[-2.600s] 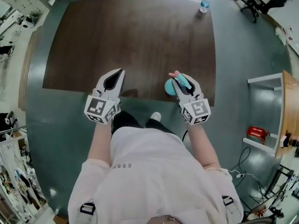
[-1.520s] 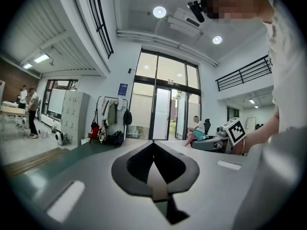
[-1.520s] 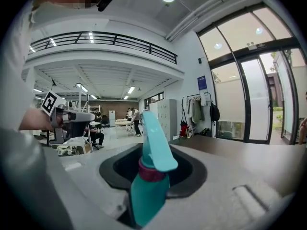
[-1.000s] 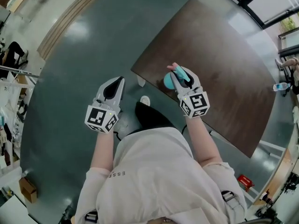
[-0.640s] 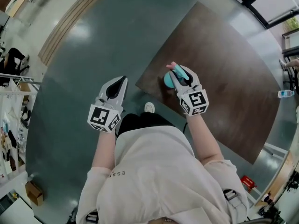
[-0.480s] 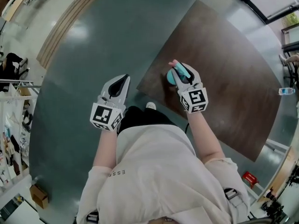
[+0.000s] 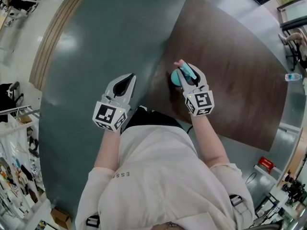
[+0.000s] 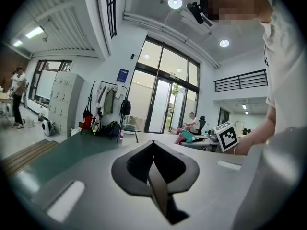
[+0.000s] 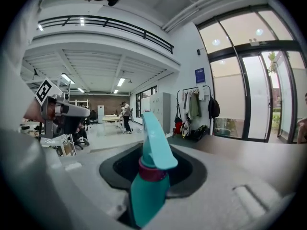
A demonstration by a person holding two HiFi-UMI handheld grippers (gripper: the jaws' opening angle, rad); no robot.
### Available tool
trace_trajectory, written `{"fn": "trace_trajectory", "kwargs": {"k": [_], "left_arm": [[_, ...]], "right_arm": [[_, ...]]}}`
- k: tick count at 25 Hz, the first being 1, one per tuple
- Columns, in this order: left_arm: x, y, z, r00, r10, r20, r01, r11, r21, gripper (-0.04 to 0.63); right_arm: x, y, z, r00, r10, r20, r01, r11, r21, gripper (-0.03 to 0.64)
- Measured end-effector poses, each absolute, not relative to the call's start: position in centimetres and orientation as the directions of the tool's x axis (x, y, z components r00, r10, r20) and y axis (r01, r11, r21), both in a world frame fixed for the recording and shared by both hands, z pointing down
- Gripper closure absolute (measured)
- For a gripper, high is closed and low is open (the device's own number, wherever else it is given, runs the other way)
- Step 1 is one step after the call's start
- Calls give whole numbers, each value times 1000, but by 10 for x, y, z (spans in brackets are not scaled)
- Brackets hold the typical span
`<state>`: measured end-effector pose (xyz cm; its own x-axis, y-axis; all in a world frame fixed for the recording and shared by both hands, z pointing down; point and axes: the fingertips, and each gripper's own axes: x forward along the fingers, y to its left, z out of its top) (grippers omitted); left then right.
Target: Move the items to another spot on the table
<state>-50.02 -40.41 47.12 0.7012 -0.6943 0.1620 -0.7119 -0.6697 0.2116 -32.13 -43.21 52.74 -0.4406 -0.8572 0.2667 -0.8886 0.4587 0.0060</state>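
Table (image 7: pixel 240 71) now rightward; bottle (image 7: pixel 176 77) in right tongs (image 7: pixel 188 72)

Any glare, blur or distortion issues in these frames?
Head view: heavy fisheye, table edges bow; light glare on the floor; upper-left corner smeared. Left gripper view: dark vignette in the corners. Right gripper view: spray bottle close and slightly soft, windows bright.

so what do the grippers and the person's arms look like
The left gripper and right gripper are pale grey shells that taper forward, black inside the jaws. Each has a cube of black-and-white square markers at its back end. The person wears a pale short-sleeved shirt.
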Motion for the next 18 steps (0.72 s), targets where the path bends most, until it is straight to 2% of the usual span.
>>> {"fn": "trace_trajectory", "kwargs": {"k": [13,14,15,16,18], "left_arm": [[-499,-431,480,825,-535,179,-563,-805,189,578],[-501,-432,479,830,-529,177,-557,-807,195,578],[-500,-433,478,835,-522,175,-549,-811,200,578],[-499,-434,475,841,-512,174,-539,-818,202,578],[-490,-432,469,861,-479,171,-507,-838,203,578]], "right_arm": [[-328,-444,538,-288,-928,236,-955,298,6,486],[-330,-443,539,-281,-928,245,-958,288,-5,453],[-330,-442,541,-275,-927,256,-960,279,-20,380],[-330,-441,541,-268,-926,267,-963,269,-35,342],[-325,-434,537,-245,-927,285,-969,242,-46,331]]}}
